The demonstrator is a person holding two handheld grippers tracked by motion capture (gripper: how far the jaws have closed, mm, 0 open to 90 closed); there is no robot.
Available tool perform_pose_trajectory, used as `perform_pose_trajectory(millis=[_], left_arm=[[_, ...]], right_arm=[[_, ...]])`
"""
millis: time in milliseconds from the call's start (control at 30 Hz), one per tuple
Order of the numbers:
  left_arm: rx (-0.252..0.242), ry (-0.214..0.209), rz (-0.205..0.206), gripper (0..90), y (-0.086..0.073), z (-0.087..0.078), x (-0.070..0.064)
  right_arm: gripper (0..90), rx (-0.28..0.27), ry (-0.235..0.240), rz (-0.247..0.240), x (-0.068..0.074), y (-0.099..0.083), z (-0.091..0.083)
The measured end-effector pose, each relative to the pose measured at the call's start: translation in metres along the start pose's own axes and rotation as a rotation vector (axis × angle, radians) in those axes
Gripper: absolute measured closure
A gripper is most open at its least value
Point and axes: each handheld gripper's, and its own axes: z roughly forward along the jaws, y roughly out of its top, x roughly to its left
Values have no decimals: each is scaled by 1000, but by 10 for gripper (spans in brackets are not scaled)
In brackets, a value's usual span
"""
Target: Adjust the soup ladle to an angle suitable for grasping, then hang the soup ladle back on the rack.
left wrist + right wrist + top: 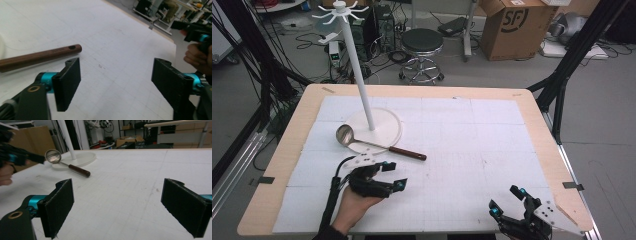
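A brown cardboard box on the floor behind the worktop bears the large letters "SF". The steel ladle with a dark brown wooden handle lies flat, its round bowl resting on the white disc base of the tall hook stand, its handle pointing out over the white gridded mat. The left gripper hovers just beside the handle's end with jaws spread wide, and the right gripper, well apart near the front edge, gapes empty too.

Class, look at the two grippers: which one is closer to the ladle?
The left gripper, just below the ladle's brown handle. The right gripper sits far off near the table's near right corner.
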Motion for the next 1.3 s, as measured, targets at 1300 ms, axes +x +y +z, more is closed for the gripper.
perform_pose_trajectory(millis=[1300], left_arm=[[249, -98, 171, 304, 58, 33, 94]], right_arm=[[103, 12, 37, 19, -6, -1, 10]])
